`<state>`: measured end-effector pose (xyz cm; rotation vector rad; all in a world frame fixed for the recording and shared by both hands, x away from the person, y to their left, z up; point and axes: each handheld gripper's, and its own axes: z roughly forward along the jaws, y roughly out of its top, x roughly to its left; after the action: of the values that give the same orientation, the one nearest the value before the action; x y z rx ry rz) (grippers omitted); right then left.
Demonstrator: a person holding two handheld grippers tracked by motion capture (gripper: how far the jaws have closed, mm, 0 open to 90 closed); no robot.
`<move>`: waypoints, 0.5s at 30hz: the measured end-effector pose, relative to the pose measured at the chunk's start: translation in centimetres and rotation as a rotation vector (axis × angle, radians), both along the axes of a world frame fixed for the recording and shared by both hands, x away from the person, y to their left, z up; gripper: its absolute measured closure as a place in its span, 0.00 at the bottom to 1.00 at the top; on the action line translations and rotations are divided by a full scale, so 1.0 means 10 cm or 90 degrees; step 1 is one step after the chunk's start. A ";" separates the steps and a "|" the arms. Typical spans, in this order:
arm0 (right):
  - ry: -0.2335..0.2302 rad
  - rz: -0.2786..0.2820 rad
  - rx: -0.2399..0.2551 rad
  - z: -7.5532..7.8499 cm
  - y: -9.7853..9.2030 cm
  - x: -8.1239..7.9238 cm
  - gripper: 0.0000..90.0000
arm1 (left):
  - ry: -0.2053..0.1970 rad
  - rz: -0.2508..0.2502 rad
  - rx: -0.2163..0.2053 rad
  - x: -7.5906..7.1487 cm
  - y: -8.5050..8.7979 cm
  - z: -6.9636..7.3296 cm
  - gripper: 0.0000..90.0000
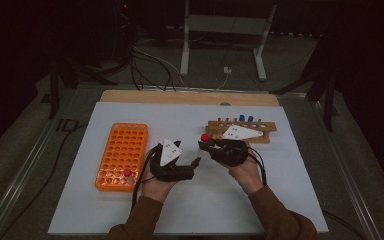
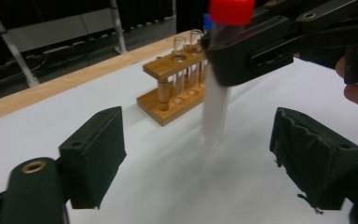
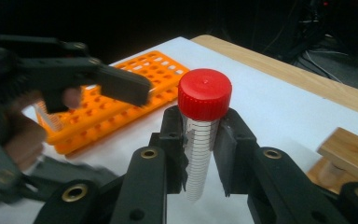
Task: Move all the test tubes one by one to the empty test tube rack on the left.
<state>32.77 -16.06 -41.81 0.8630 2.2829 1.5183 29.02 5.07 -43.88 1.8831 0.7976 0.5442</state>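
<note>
Red-capped tube [image 3: 201, 135] stands upright in the right gripper [image 3: 200, 156], whose jaws are clamped on its graduated body just below the cap. It is held above the white mat [image 1: 260, 200], between the orange rack [image 1: 122, 152] and the wooden rack [image 1: 242, 131]. The tube's long axis runs vertical, its lower end hanging free under the jaws. The left gripper [image 2: 198, 161] faces it from just beside, jaws apart with nothing pressed between them, the tube's blurred lower length [image 2: 214, 119] showing beyond the gap. Judgement: a handover looks set up; the left jaws would need to meet the free lower section squarely.
</note>
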 end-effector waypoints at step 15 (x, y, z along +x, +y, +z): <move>0.013 0.028 0.006 -0.04 0.08 -0.04 0.83 | 0.018 -0.044 0.021 0.07 -0.08 -0.08 0.77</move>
<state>32.38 -15.22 -42.16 0.8397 2.3251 1.5475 29.76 4.29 -44.64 1.9453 0.7440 0.4914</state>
